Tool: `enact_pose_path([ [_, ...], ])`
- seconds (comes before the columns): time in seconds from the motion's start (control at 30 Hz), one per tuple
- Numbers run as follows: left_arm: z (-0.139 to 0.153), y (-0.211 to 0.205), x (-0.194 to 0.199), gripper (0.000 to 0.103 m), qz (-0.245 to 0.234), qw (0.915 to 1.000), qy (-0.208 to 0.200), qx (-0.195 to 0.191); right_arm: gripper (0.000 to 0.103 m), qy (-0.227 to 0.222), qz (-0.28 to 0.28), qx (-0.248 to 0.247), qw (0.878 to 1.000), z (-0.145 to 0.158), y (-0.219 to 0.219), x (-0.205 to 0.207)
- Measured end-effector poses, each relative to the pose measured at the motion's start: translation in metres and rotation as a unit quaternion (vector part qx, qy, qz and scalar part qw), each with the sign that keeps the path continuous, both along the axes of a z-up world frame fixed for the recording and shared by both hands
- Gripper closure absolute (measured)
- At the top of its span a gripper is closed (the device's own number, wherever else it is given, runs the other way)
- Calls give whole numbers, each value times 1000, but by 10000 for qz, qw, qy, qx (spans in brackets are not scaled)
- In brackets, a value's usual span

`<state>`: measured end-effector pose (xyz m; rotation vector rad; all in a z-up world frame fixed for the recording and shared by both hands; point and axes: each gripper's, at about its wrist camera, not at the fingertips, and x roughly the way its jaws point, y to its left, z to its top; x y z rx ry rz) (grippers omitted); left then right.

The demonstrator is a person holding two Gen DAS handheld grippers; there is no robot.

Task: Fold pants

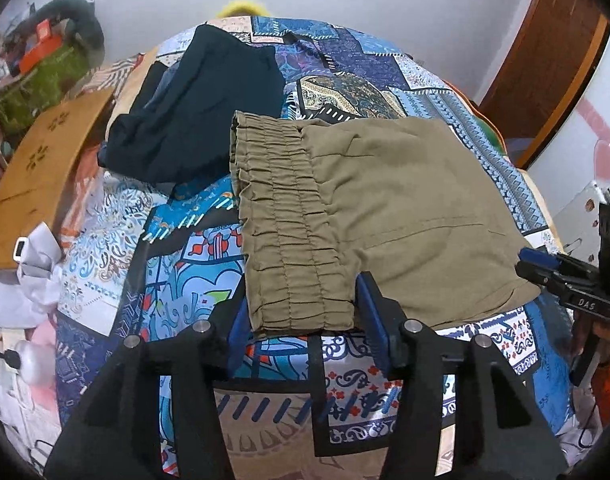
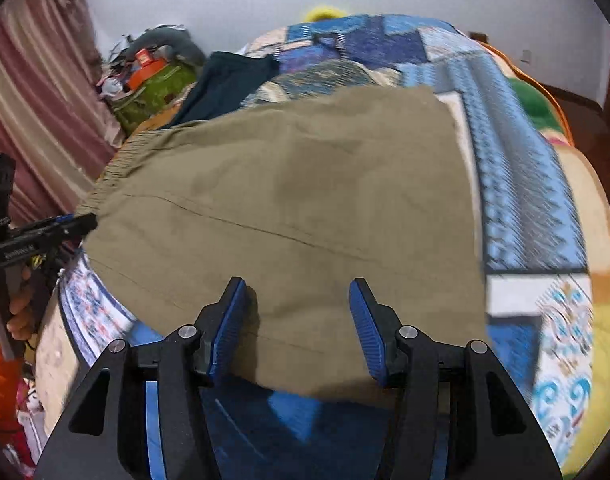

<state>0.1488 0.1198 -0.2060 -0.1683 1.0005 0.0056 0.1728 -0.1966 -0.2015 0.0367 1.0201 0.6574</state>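
Olive-khaki pants (image 1: 369,208) lie folded flat on the patterned bedspread (image 1: 185,248), elastic waistband (image 1: 289,224) to the left. My left gripper (image 1: 301,312) is open, its fingers either side of the near end of the waistband. My right gripper (image 2: 299,320) is open over the near edge of the pants (image 2: 289,200); it also shows in the left wrist view (image 1: 545,268) at the pants' right corner. The left gripper shows in the right wrist view (image 2: 65,226) at the waistband end.
Dark navy garments (image 1: 201,120) lie in a pile on the bed behind the waistband. A wooden board (image 1: 45,168) and a green bag (image 1: 37,80) with clutter stand to the left. A wooden door (image 1: 545,60) is at the right, a curtain (image 2: 33,100) left.
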Motion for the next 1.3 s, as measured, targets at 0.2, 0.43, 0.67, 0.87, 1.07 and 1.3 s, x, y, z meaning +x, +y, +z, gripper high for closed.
enact_pose_path([
  [0.2, -2, -3, -1, 49, 31, 9999, -18, 118, 59, -126, -276, -396, 9988, -5, -31, -7],
  [0.43, -2, -1, 0, 41, 98, 9998, 37, 169, 59, -369, -192, -669, 9969, 1, -34, -18],
  [0.67, 23, 1, 2, 37, 28, 9996, -6, 292, 56, -358, -317, -838, 9953, 15, -47, -14],
  [0.87, 52, 8, 18, 29, 94, 9975, -307, 631, 56, -731, -455, -743, 9935, 42, -62, -5],
  [1.07, 63, 22, 51, 28, 241, 9963, -382, 733, 56, -1037, -606, -506, 9915, 65, -59, 29],
  [1.3, 56, 36, 95, 23, 339, 9965, -265, 718, 55, -1167, -542, -420, 9908, 66, -42, 74],
])
